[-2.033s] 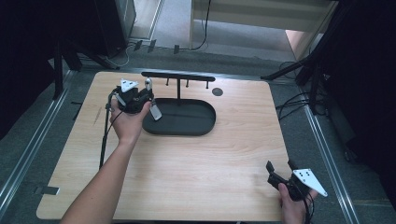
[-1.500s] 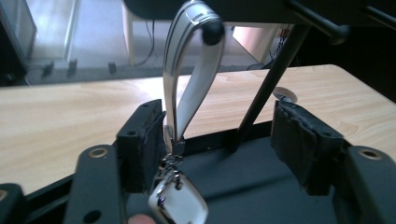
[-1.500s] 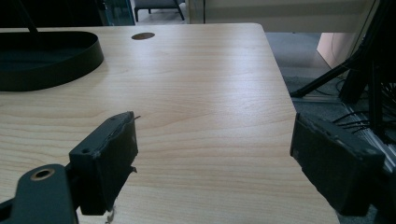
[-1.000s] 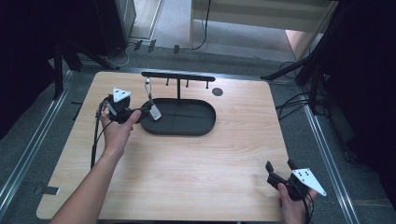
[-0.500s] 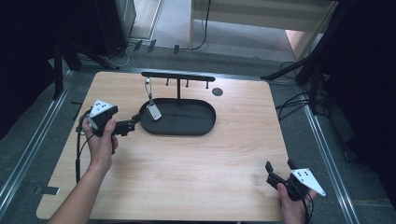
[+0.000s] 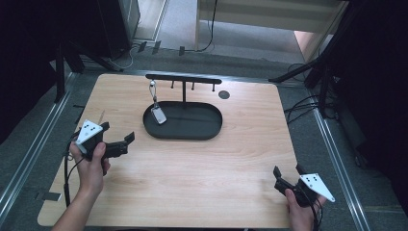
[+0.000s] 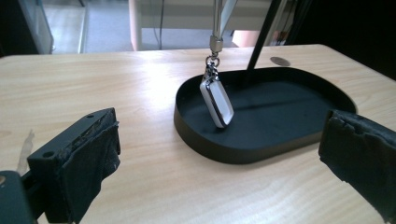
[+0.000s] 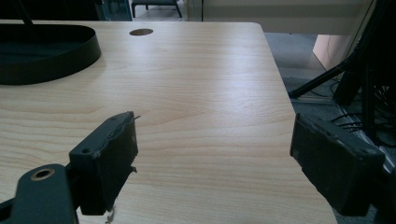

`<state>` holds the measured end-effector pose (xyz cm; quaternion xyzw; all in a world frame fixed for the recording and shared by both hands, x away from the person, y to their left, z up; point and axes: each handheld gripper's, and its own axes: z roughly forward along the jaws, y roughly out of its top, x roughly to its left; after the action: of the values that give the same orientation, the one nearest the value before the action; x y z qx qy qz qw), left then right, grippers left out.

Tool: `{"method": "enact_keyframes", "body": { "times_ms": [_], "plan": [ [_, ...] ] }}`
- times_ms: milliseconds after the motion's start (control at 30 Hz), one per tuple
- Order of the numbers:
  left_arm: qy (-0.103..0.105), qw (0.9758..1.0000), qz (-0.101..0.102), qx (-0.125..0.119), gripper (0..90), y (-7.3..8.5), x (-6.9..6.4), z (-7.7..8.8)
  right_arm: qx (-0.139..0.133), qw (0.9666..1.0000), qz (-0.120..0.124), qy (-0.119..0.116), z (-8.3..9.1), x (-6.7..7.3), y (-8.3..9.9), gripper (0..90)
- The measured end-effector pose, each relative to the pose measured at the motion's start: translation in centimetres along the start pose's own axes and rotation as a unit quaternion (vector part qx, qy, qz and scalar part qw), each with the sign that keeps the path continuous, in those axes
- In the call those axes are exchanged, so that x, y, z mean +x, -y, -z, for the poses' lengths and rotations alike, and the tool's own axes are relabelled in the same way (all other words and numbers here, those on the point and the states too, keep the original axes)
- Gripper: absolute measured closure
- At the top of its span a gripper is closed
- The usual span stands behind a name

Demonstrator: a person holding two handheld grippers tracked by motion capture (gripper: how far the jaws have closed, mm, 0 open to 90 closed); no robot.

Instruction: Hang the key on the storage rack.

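Above one tray (image 6: 192, 134), one key fob (image 6: 158, 115) hangs.

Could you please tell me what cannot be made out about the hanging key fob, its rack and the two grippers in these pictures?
- Key fob: its far face is turned away in the left gripper view; too small for detail in the high view.
- Rack: its top bar is cut off by the upper edge of the left gripper view.
- Right gripper: the body is partly covered by the hand in the high view.
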<state>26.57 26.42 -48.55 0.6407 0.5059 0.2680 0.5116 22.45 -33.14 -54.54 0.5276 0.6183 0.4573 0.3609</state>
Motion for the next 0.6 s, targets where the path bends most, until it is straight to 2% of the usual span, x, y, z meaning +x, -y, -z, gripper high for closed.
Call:
{"method": "enact_keyframes", "body": {
  "times_ms": [133, 233, 500, 600],
  "plan": [
    [-0.009, 0.9999, -0.004, -0.008, 0.0, 1.2, 0.4, 1.5, 0.0, 1.0, -0.001, 0.001, 0.0, 0.0, 0.0, 14.7],
    [-0.012, 0.9998, 0.002, -0.018, 0.0, 2.2, 1.0, 2.7, 0.0, 1.0, -0.001, 0.001, 0.0, 0.0, 0.0, 14.7],
    [-0.035, 0.9987, 0.008, -0.035, 0.0, 4.9, 3.4, 5.8, 0.0, 1.0, 0.0, 0.002, 0.0, 0.0, 0.0, 14.7],
    [-0.043, 0.9982, 0.02, -0.038, 0.0, 6.1, 4.4, 6.7, 0.0, 1.0, 0.0, 0.003, 0.0, 0.0, 0.0, 14.7]
  ]
}}
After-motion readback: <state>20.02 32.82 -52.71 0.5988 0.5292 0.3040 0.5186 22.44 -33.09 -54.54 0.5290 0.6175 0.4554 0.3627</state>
